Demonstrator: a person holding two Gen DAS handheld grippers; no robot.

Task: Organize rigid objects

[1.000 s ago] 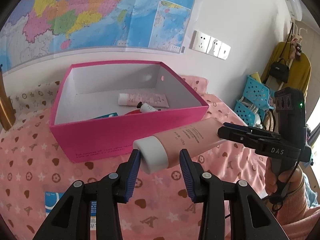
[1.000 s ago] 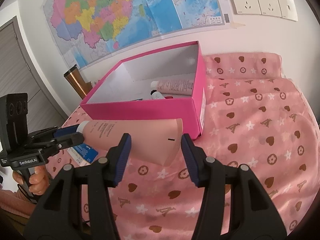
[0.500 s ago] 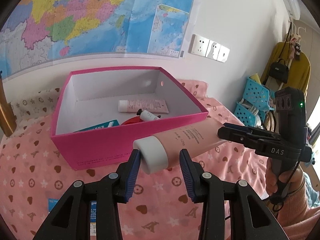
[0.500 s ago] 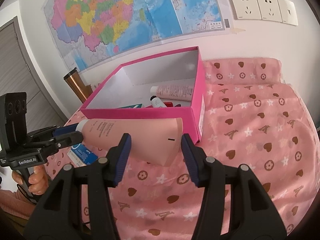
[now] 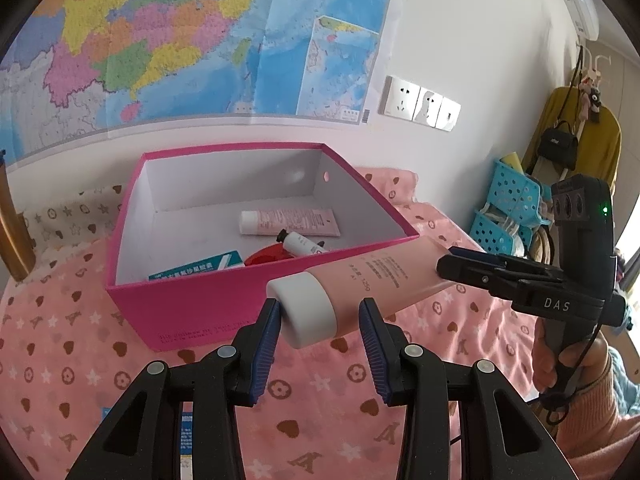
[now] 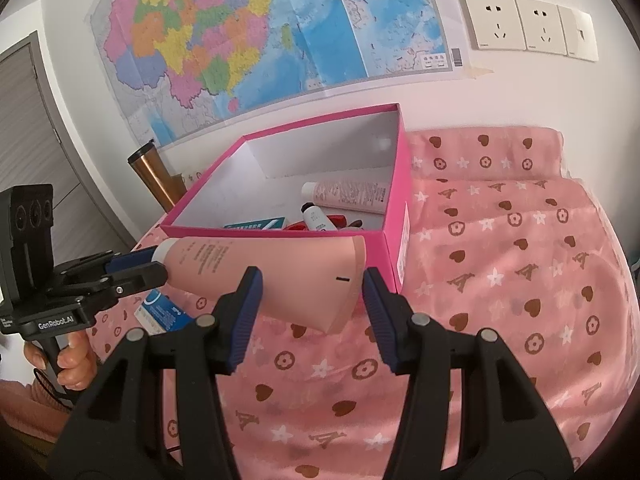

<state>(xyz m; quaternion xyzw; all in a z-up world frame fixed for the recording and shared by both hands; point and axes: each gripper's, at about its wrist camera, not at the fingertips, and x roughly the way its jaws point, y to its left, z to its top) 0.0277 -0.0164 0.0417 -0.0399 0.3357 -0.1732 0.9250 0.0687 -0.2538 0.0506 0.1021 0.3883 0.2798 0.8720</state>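
Note:
A large pink tube point(image 5: 372, 280) with a white cap point(image 5: 306, 308) hangs in the air in front of the pink box point(image 5: 192, 304), level with its front rim. My left gripper point(image 5: 318, 322) holds the cap end between its blue pads. My right gripper point(image 6: 312, 292) holds the flat crimped end point(image 6: 340, 280) of the same tube point(image 6: 256, 268). Inside the box point(image 6: 280, 232) lie a smaller pink tube point(image 5: 292, 222), a small white tube point(image 5: 300, 242), a teal carton point(image 5: 196, 268) and a red item point(image 5: 266, 258).
The box stands on a bed with a pink heart-patterned cover point(image 6: 500, 280). A blue and white carton point(image 6: 162, 312) lies on the cover at the left. A copper flask point(image 6: 154, 178) stands behind the box. Blue baskets point(image 5: 508, 208) stand by the wall.
Both grippers have risen with the tube, so I look further down into the box. The grip on both ends is unchanged.

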